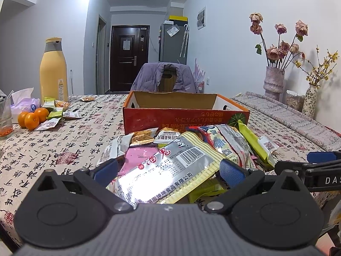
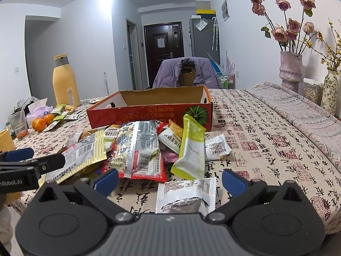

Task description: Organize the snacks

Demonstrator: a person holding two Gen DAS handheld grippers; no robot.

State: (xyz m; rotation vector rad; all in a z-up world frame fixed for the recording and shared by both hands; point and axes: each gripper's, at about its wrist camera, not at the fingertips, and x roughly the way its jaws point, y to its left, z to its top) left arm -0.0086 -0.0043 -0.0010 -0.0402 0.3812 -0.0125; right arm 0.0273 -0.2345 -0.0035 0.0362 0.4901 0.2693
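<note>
A pile of snack packets lies on the table in front of an open red cardboard box, which looks empty. My left gripper is open, its blue pads on either side of a silver and yellow barcode packet on top of the pile. My right gripper is open over a small white packet at the pile's near edge. A lime green packet leans in the pile. The box stands behind. The left gripper's fingers show at the left.
A yellow bottle, oranges, a tissue pack and a few more packets sit at the far left. Vases with flowers stand at the far right on a folded quilt. A chair with a purple jacket is behind the box.
</note>
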